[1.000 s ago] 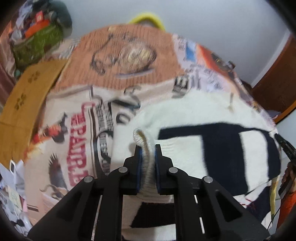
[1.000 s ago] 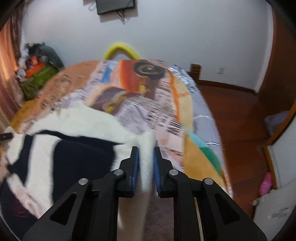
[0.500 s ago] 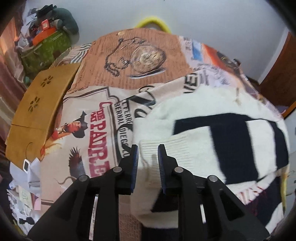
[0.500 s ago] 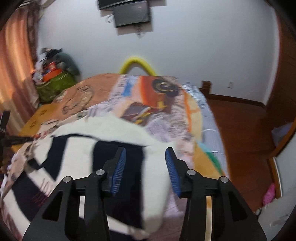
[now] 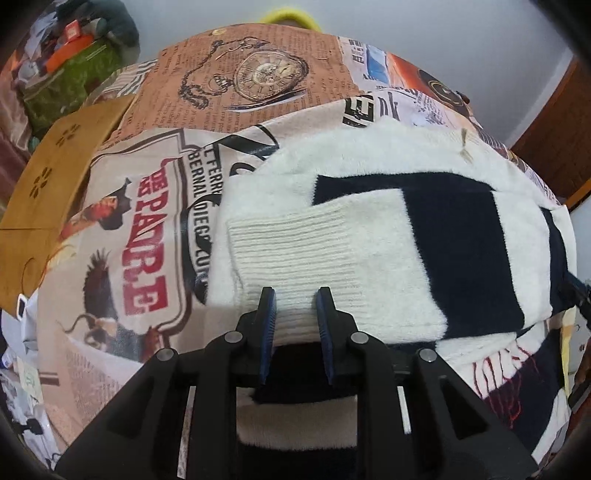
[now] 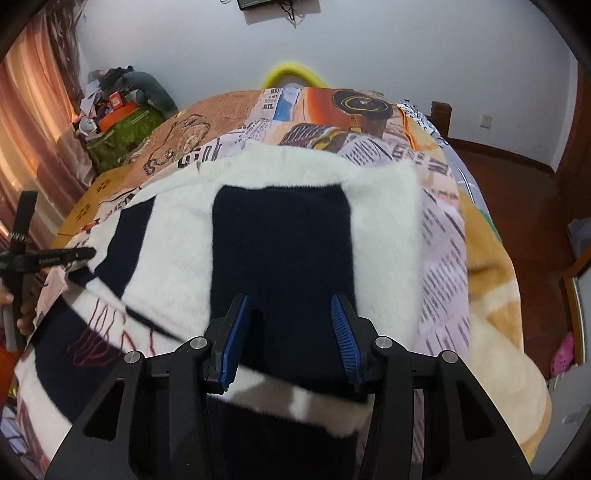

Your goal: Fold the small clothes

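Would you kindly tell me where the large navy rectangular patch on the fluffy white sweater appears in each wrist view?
Left wrist: the large navy rectangular patch lies right of centre, beyond the ribbed white cuff.
Right wrist: the same patch fills the centre, just ahead of the open right hand-held gripper.
Shared landmark: the yellow curved bar behind the bed's far end.

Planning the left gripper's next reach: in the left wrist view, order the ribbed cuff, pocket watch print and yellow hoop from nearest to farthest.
From the left gripper:
1. Ribbed cuff, directly ahead.
2. Pocket watch print, farther up the bedspread.
3. Yellow hoop, beyond the bed's far edge.
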